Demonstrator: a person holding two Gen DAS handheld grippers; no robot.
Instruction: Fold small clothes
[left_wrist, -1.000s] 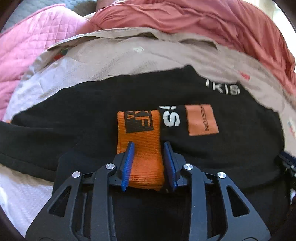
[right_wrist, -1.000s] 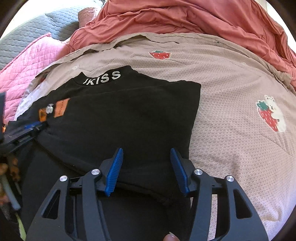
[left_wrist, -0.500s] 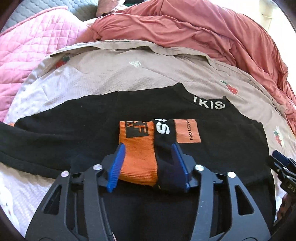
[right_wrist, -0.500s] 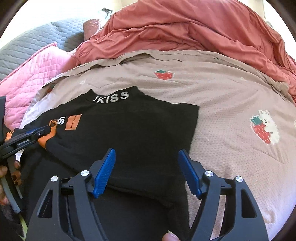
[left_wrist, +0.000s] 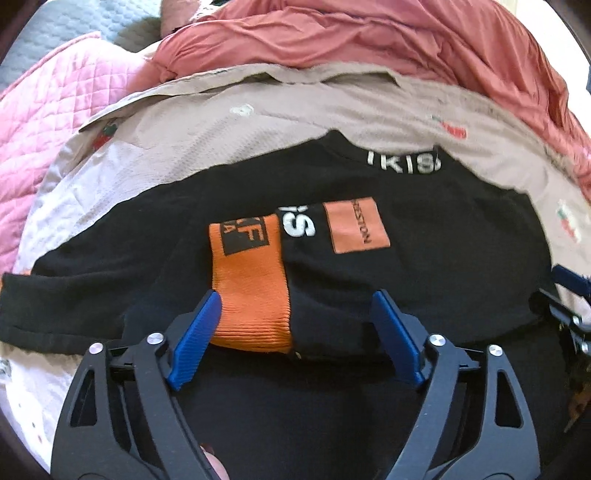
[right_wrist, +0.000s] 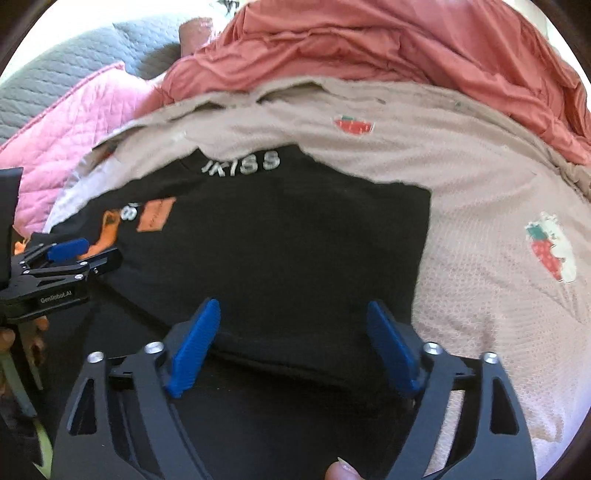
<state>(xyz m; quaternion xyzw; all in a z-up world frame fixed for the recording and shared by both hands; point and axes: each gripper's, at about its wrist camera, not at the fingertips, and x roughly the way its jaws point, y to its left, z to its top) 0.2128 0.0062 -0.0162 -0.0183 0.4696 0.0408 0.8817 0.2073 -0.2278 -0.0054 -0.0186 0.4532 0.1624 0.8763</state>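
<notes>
Left wrist view: the left gripper (left_wrist: 295, 325) is seen with its blue-padded jaws spread wide after just having been opening, the orange ribbed cuff (left_wrist: 251, 291) of a folded-in sleeve lying between them but no longer pinched. In the right wrist view the right gripper (right_wrist: 291, 341) is likewise released, its jaws having just been opening above the folded lower edge of the garment, with nothing clamped. The small black knit sweater with white collar lettering (right_wrist: 280, 236) is spread flat on a beige bedspread printed with strawberries (right_wrist: 480, 295), the orange rectangular patch (left_wrist: 356, 230) showing on its chest. Beyond it, a crumpled coral-red blanket (left_wrist: 369, 44) and a pink quilted cover (left_wrist: 55, 122) are piled at the far side.

The sweater is judged light, soft and limp, likely to sag and slide over itself when lifted. It would best be taken at a doubled edge or at the thicker ribbed cuff and hem, both corners being raised together so that the fold is kept square.
</notes>
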